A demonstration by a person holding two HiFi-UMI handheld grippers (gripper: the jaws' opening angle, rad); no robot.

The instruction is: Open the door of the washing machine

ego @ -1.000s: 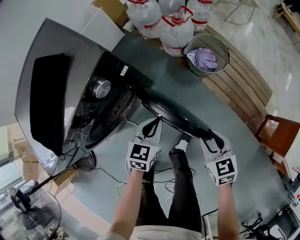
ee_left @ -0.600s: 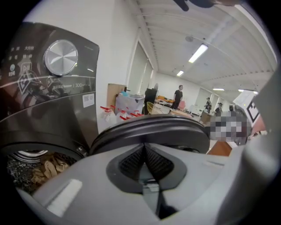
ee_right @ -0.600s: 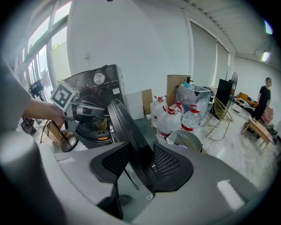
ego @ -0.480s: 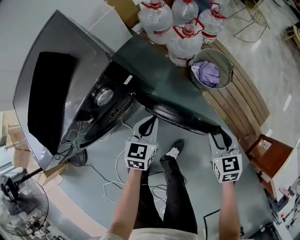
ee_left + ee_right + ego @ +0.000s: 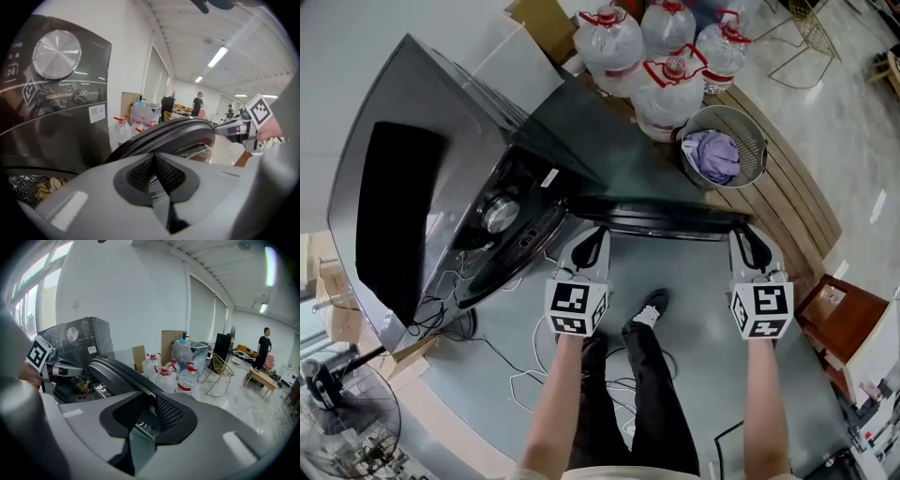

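Out from the washing machine [image 5: 441, 141], the open door [image 5: 656, 225] lies edge-on, long axis crosswise, free end rightward; the right claw [image 5: 749, 234] has just been closing on its rim, and the left claw [image 5: 596, 234] is shut and empty.

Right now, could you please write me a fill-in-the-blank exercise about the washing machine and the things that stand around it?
1. The door of the washing machine stands ___.
2. The cloth in the metal basket is ___.
3. The water bottles have ___ caps.
Missing words: open; purple; red.
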